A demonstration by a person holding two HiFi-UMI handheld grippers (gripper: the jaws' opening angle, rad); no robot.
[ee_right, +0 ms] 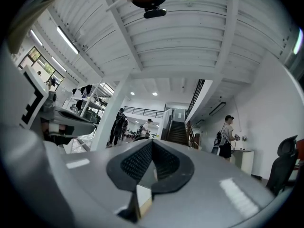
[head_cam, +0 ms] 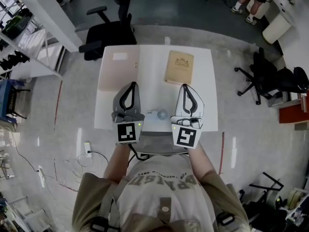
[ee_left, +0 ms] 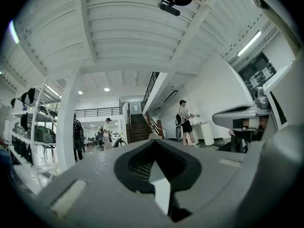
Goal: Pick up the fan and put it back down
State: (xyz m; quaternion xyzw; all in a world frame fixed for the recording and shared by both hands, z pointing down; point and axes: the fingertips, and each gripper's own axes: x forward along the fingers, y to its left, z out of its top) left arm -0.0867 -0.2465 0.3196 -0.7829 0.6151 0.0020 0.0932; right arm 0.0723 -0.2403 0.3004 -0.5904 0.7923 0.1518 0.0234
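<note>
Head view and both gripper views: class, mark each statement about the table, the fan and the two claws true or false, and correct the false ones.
1. The fan lies on the table, between the two claws. True.
2. The left claw holds the fan. False: it is shut on nothing.
3. A tan book lies on the table, beyond the right claw. True.
4. The right claw is wide open. False: its jaws are together, with nothing between them.
</note>
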